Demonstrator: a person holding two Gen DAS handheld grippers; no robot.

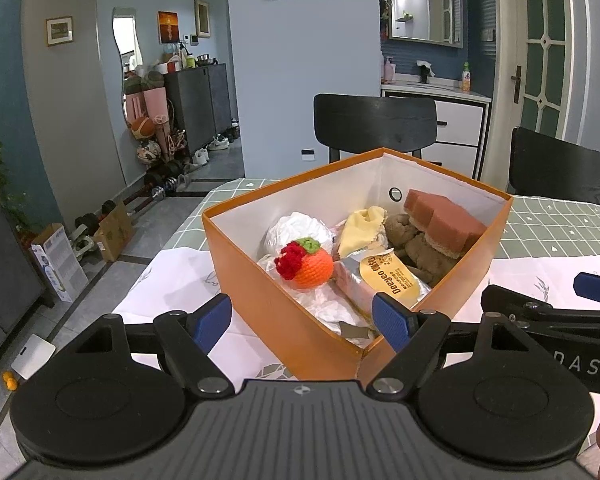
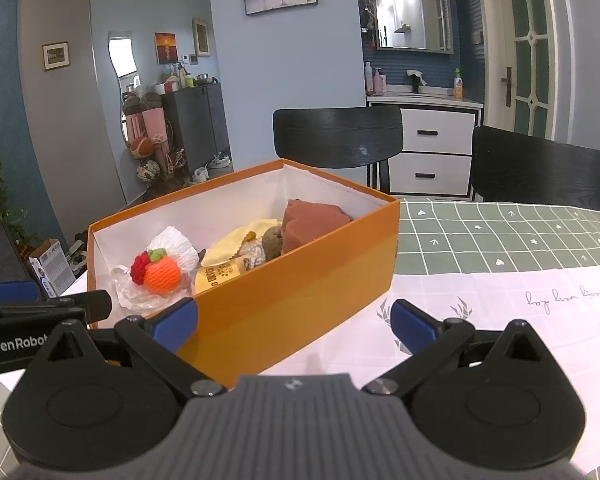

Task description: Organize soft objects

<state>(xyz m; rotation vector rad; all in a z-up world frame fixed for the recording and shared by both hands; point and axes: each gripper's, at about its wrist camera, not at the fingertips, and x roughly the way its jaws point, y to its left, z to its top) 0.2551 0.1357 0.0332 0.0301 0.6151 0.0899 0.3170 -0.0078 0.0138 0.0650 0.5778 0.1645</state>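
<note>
Both grippers, left (image 1: 304, 322) and right (image 2: 294, 326), spread and holding nothing; orange box (image 1: 300, 320) at frame centre holds crocheted orange (image 1: 312, 268), brown sponge (image 1: 444, 220), plush toy (image 1: 416, 244); black chairs (image 1: 374, 124) behind

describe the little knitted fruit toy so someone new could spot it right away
Find the open orange box on the table; the crocheted orange ball lies in its near end, on crinkled clear plastic beside a foil packet. It alone is knitted: bright orange, with a green leaf and a red tuft on top.
</note>
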